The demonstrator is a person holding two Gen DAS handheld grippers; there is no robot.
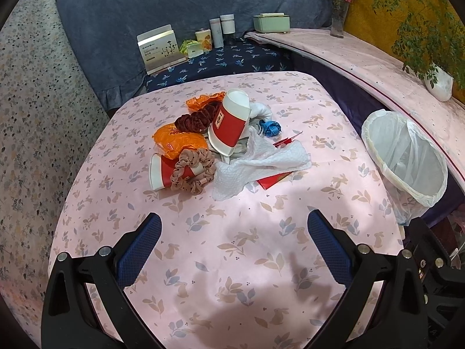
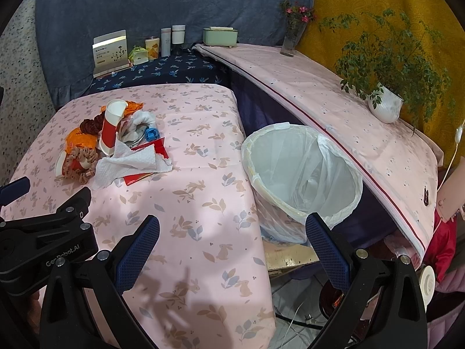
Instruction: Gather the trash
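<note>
Both the left gripper (image 1: pixel 234 241) and right gripper (image 2: pixel 232 242) hovered with jaws spread empty, best reaching first for the loose paper towel (image 1: pixel 261 160) nearest the lined bin (image 2: pixel 302 171).

Home room: rabbit-print tablecloth (image 1: pixel 232 261), potted plant (image 2: pixel 383 104), flower vase (image 2: pixel 292 37), tissue box (image 1: pixel 271 23).

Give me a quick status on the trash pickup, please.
Left gripper open, empty. Right gripper open, empty. Trash pile untouched on table; lined bin beside it. Path clear.
</note>
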